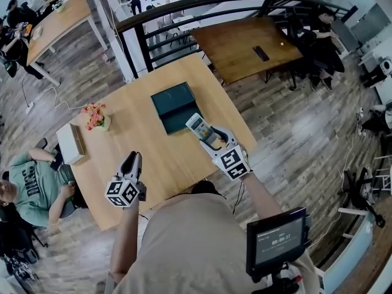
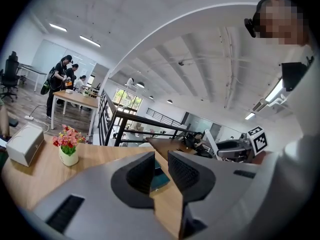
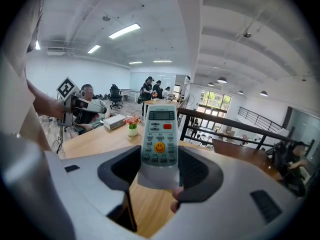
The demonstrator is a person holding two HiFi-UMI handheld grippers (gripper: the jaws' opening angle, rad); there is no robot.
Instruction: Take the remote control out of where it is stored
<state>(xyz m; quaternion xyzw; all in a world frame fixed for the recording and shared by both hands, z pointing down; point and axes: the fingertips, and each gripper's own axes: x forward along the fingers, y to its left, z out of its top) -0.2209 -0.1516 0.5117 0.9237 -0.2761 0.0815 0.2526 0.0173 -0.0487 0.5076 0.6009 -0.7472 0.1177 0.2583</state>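
The wooden desk (image 1: 153,158) carries a dark green box (image 1: 174,106) near its middle. The right hand-held gripper (image 1: 208,136) is clamped on the lower end of the remote (image 1: 199,127), holding it over the desk just in front of the box. The left hand-held gripper (image 1: 131,162) sits well apart near the desk's front edge, its jaws slightly apart with nothing between them. From the head view the remote's long axis runs in line with the jaws, its free end pointing away from the person toward the box. Only the right gripper view shows the remote's (image 3: 159,139) face: upright, display (image 3: 162,116) on top, a red button and a yellow smiley button below. The left gripper view shows just a sliver of the box (image 2: 160,176) between its jaws. Flowers (image 1: 94,116) stand at the desk's left.
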